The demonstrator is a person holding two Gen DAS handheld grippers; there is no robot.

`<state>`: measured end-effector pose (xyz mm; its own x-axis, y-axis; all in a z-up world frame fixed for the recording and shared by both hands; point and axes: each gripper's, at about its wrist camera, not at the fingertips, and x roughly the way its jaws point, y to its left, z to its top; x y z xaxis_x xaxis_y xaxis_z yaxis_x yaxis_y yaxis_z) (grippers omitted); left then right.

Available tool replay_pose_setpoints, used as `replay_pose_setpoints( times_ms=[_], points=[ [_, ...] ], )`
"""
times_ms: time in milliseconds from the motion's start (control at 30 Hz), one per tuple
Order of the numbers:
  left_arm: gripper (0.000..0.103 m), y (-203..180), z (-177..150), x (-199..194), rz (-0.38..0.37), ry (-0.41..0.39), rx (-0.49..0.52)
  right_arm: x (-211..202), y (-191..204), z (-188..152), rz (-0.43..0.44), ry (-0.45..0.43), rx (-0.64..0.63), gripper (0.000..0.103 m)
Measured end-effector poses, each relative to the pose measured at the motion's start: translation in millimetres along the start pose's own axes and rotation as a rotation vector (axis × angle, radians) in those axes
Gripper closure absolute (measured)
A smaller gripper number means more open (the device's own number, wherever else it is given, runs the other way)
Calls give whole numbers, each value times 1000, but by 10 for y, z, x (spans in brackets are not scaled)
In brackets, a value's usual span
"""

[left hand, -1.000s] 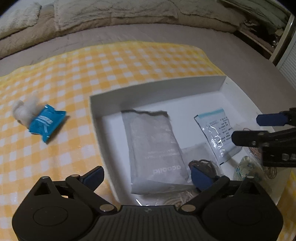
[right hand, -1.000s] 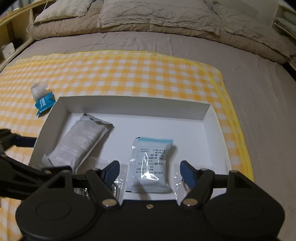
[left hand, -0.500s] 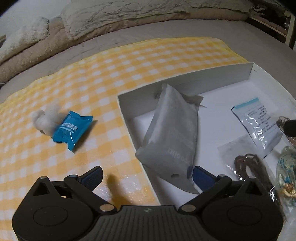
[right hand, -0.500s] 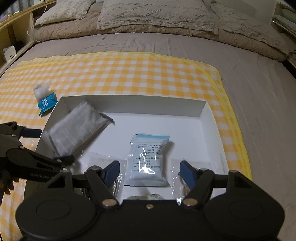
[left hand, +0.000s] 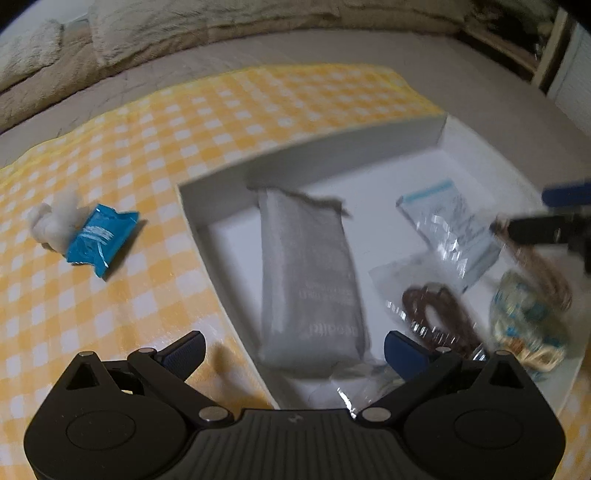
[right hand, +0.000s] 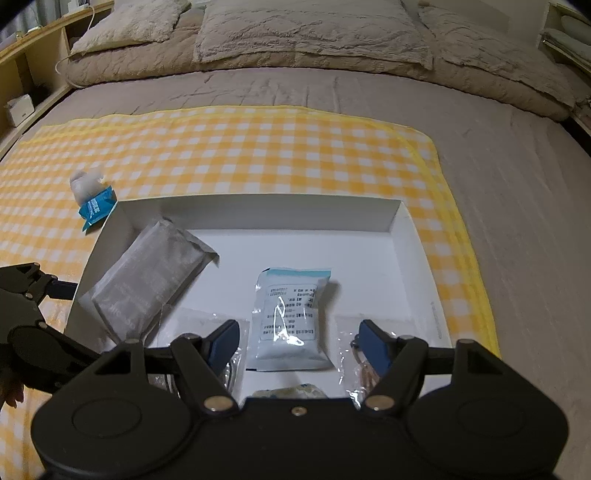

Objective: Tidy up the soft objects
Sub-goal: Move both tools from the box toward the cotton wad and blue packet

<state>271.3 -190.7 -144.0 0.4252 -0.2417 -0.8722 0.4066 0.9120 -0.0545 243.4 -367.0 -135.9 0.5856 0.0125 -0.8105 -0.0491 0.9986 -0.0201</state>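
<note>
**Grey pouch lies loose in the box**

Grey pouch (left hand: 310, 280) rests in the white box (left hand: 332, 147), near its left wall. It looks light, limp and slick; a pinch at a sealed end seems safest. Left tool (left hand: 293, 350) and right tool (right hand: 299, 338) both stand spread, empty. Checked cloth (right hand: 258, 147) covers the bed.

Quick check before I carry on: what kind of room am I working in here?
Most likely a bedroom: the white tray sits on a yellow checked cloth spread over a bed, with pillows along the headboard end.
</note>
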Motion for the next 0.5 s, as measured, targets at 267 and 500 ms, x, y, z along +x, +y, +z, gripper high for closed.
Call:
replay_pose_setpoints(
  times_ms=[267, 500],
  points=[
    [1, 31, 100, -332, -47, -77, -73, -130, -78, -40, 6, -24, 24, 31],
    [1, 62, 97, -582, -62, -124, -115, -326, -107, -89, 26, -81, 50, 31]
  ],
)
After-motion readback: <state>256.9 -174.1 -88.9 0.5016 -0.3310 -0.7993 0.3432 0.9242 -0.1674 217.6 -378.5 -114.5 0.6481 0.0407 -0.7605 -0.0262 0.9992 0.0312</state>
